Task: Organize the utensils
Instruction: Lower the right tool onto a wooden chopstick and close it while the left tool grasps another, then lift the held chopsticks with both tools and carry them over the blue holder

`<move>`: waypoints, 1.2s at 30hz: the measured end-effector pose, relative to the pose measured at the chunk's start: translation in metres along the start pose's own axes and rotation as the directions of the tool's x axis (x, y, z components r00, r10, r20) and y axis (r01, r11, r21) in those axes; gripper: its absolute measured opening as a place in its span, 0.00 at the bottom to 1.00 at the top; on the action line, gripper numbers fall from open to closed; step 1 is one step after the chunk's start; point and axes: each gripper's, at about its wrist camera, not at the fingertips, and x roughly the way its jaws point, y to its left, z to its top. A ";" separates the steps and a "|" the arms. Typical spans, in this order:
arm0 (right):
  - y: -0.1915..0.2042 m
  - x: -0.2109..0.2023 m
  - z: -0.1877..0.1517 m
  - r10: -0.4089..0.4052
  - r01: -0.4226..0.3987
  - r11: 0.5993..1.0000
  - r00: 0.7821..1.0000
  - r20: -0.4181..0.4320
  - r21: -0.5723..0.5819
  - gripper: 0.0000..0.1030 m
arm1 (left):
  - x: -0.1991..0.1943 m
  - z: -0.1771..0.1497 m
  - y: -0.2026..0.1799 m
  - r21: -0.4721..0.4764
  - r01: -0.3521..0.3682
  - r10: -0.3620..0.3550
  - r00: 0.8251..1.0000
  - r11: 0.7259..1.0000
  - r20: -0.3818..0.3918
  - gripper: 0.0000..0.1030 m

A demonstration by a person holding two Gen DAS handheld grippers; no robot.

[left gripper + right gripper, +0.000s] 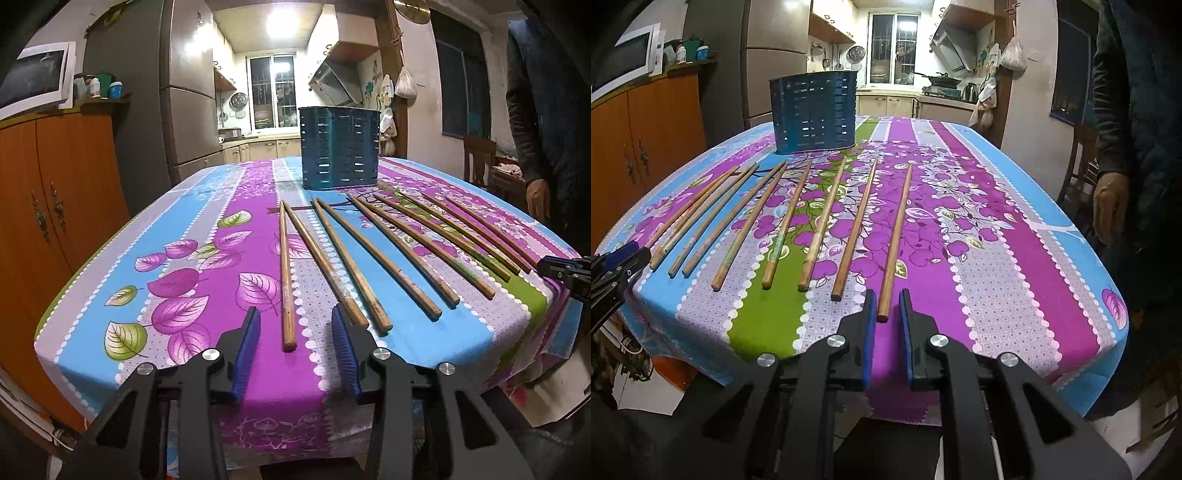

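Several wooden chopsticks lie fanned out on the flowered tablecloth, in front of a blue slotted utensil holder. My left gripper is open at the near table edge. The thick end of the leftmost chopstick lies between its blue pads, and neither pad touches it. My right gripper has its jaws drawn narrow around the near end of the rightmost chopstick. A slim gap shows beside the stick, which still lies on the cloth. Each gripper also shows at the edge of the other's view, the right gripper and the left gripper.
A person in a dark jacket stands at the table's right side, one hand hanging near its edge. An orange cabinet with a microwave on top is at the left. A wooden chair stands at the far right.
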 end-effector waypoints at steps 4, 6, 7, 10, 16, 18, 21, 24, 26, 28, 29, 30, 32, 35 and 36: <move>-0.001 0.000 -0.001 -0.002 0.002 1.000 1.000 0.004 0.011 0.11 | 0.000 0.000 0.006 0.005 0.002 -0.002 1.000 1.000 0.002 0.34; -0.002 -0.001 -0.002 -0.002 0.001 1.000 1.000 0.008 0.019 0.10 | 0.000 -0.001 0.009 -0.005 0.014 -0.014 1.000 1.000 0.005 0.33; -0.002 -0.001 -0.002 -0.004 0.004 1.000 1.000 0.010 0.020 0.10 | 0.000 -0.002 0.007 0.003 0.010 -0.010 1.000 1.000 0.013 0.32; 0.001 0.000 -0.003 -0.015 0.015 1.000 1.000 0.021 0.014 0.09 | -0.002 -0.005 0.000 0.034 -0.004 0.003 0.999 0.999 0.039 0.25; 0.001 -0.002 -0.005 -0.009 0.008 1.000 0.999 0.031 0.029 0.05 | -0.003 -0.008 -0.002 0.035 0.004 -0.006 0.998 0.999 0.066 0.17; 0.002 -0.002 -0.006 -0.011 0.010 0.999 0.999 0.032 0.031 0.05 | -0.003 -0.009 -0.005 0.044 0.003 -0.007 0.997 0.999 0.073 0.11; 0.002 -0.003 -0.007 -0.008 0.007 0.999 0.999 0.038 0.039 0.05 | -0.004 -0.010 -0.007 0.046 0.003 -0.007 0.996 0.999 0.084 0.09; 0.001 -0.004 -0.006 -0.005 0.003 0.999 0.999 0.042 0.050 0.05 | -0.003 -0.009 -0.005 0.035 0.008 -0.010 0.997 0.999 0.079 0.07; 0.001 -0.005 -0.005 -0.003 0.000 0.999 0.999 0.046 0.054 0.05 | -0.003 -0.007 -0.004 0.029 0.008 -0.010 0.997 1.000 0.072 0.07; 0.000 -0.007 -0.005 -0.003 0.000 0.999 0.998 0.055 0.053 0.05 | -0.005 -0.006 -0.003 0.021 0.008 -0.009 0.998 1.000 0.068 0.07; 0.000 -0.009 -0.004 -0.003 0.000 0.999 0.998 0.058 0.053 0.05 | -0.007 -0.004 -0.003 0.017 0.007 -0.008 0.997 1.000 0.070 0.07; 0.000 -0.010 -0.004 -0.004 0.000 0.999 0.998 0.063 0.052 0.05 | -0.009 -0.003 -0.002 0.013 0.005 -0.006 0.997 1.000 0.074 0.07; -0.001 -0.014 -0.002 -0.006 0.002 0.999 0.997 0.075 0.051 0.05 | -0.014 0.002 0.000 -0.002 0.003 -0.002 0.997 1.000 0.080 0.07; -0.003 -0.018 0.001 -0.008 0.003 0.999 0.996 0.090 0.050 0.05 | -0.019 0.010 0.005 -0.022 0.001 0.001 0.998 1.000 0.069 0.07; -0.004 -0.020 0.003 -0.009 0.004 0.999 0.995 0.099 0.049 0.05 | -0.021 0.013 0.006 -0.027 0.002 0.000 0.998 1.000 0.070 0.07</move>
